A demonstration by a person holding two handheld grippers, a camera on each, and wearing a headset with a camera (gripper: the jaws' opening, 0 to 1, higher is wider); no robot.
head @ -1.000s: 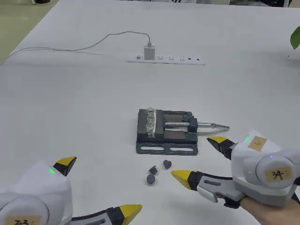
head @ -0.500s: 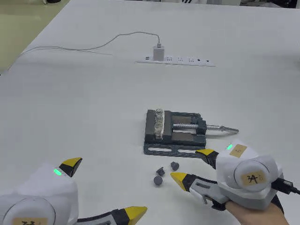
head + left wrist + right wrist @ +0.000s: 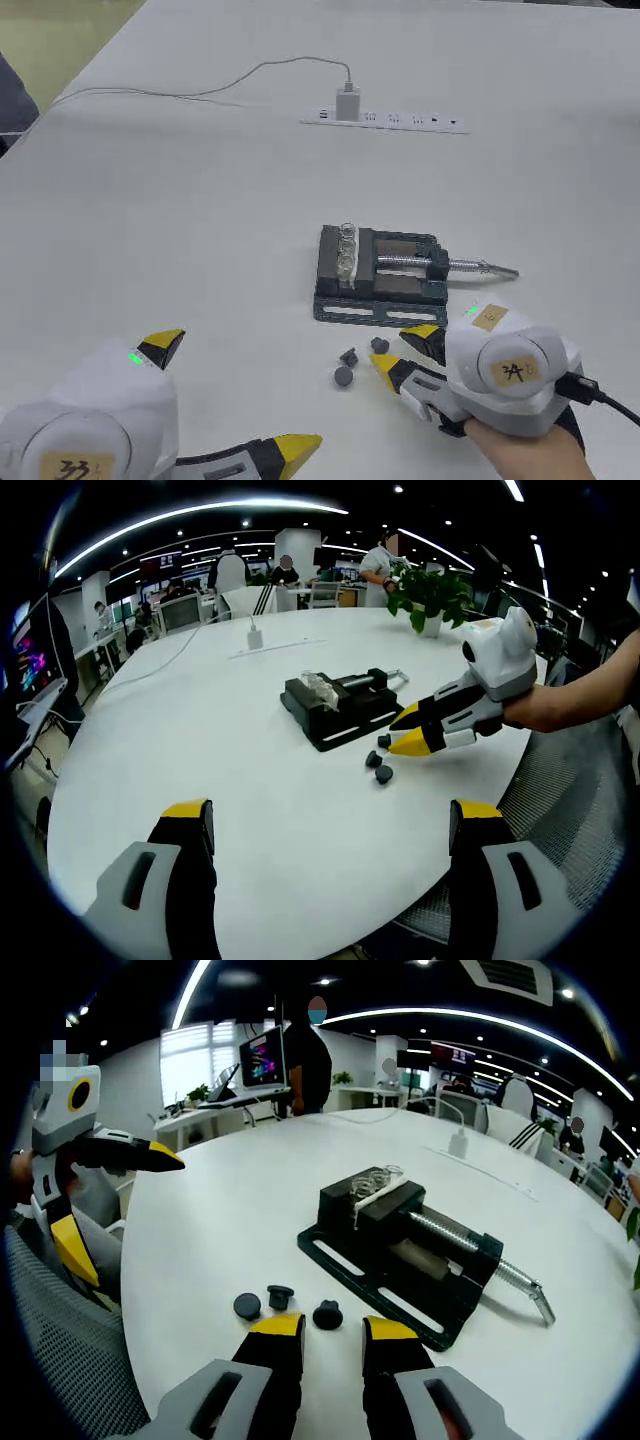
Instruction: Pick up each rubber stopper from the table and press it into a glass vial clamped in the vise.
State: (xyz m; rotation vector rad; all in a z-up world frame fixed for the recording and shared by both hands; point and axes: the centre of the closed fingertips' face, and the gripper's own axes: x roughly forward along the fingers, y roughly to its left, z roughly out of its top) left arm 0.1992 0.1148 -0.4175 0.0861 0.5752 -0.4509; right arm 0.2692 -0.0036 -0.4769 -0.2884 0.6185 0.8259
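Three dark rubber stoppers (image 3: 349,356) lie loose on the white table in front of the black vise (image 3: 380,290). A row of glass vials (image 3: 347,250) stands clamped in its jaws. My right gripper (image 3: 402,347) hovers just right of the stoppers, open with a narrow gap. In the right gripper view, one stopper (image 3: 327,1313) sits just ahead of the right gripper (image 3: 332,1328), with two more stoppers (image 3: 262,1302) to its left and the vise (image 3: 410,1245) beyond. My left gripper (image 3: 232,395) is wide open and empty near the table's front left, seen again as the left gripper (image 3: 330,815).
A white power strip (image 3: 400,121) with a plugged-in charger (image 3: 348,102) and cable lies at the far side. A potted plant (image 3: 430,590) stands past the vise. The vise screw handle (image 3: 485,268) juts right. People and desks stand in the background.
My right gripper has moved left, closer to the stoppers, and its jaws have narrowed. The left gripper stays put; the head camera has shifted.
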